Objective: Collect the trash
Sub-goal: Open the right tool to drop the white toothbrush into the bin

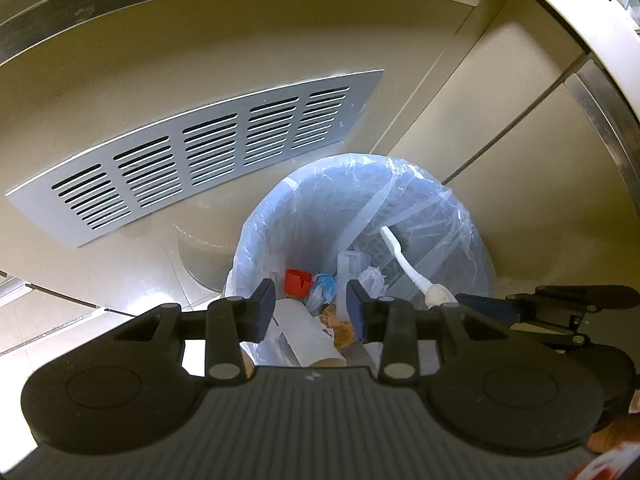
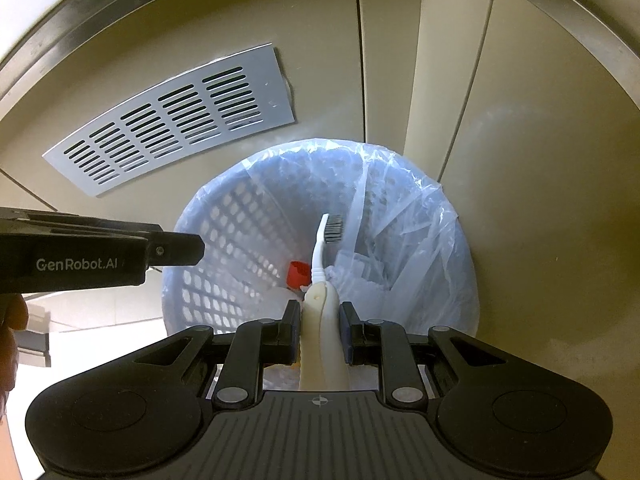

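Beige cabinet behind lined bin (image 2: 224, 240); white toothbrush (image 2: 320, 256) gripped

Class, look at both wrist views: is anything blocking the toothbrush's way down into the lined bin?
Nothing visible does. The right gripper holds the white plastic toothbrush over the open mouth of the blue perforated bin with the clear liner. The open left gripper is off to the side.

Slotted metal vent grille (image 1: 200, 156) on beige cabinet panel (image 1: 500, 128), steel trim above.
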`<state>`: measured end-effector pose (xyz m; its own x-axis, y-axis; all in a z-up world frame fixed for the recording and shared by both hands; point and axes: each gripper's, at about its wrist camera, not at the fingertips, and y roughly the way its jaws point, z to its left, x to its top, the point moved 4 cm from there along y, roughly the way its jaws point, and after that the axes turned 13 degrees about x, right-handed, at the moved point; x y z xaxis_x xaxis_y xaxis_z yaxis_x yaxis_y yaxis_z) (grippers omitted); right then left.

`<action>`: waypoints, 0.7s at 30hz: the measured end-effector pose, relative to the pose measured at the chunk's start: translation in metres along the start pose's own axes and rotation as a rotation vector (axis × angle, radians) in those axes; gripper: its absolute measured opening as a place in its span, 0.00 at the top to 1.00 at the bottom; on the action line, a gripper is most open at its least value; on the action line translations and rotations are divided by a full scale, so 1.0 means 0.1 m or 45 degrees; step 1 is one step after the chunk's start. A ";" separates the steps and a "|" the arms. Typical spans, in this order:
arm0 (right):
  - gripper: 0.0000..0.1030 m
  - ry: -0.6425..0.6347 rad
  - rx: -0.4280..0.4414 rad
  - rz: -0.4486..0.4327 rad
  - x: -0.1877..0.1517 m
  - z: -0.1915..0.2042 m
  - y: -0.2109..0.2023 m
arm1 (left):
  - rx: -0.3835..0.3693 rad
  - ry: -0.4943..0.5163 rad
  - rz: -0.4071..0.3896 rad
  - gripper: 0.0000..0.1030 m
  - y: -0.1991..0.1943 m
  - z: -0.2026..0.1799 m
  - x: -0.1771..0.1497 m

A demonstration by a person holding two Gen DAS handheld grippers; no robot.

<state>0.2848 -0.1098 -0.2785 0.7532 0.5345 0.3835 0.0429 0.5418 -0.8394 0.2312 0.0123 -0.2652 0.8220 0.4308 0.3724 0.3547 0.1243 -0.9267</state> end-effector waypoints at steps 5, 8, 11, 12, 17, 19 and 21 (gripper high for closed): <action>0.80 0.001 0.003 -0.009 0.01 0.01 0.01 | 0.000 -0.001 0.001 0.67 0.01 0.01 0.00; 0.80 0.021 0.007 -0.027 0.03 -0.01 0.03 | 0.000 -0.002 0.001 0.67 0.00 0.02 0.00; 0.57 0.032 0.007 -0.035 0.03 0.00 0.03 | -0.001 -0.001 0.001 0.67 0.00 0.02 0.00; 0.49 0.033 0.007 -0.040 0.03 -0.01 0.02 | -0.001 -0.002 0.001 0.67 0.00 0.02 0.00; 0.49 0.031 -0.002 -0.037 0.02 0.01 0.01 | -0.004 -0.006 -0.003 0.67 -0.01 0.04 0.00; 0.49 0.029 -0.003 -0.039 0.02 0.02 -0.02 | -0.005 -0.006 -0.006 0.67 -0.04 0.04 0.01; 0.49 0.022 -0.004 -0.043 0.02 0.03 -0.04 | -0.008 -0.005 -0.013 0.67 -0.07 0.04 0.01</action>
<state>0.2842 -0.1093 -0.2730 0.7625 0.5048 0.4048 0.0703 0.5572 -0.8274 0.2278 0.0153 -0.2582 0.8168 0.4330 0.3813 0.3657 0.1226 -0.9226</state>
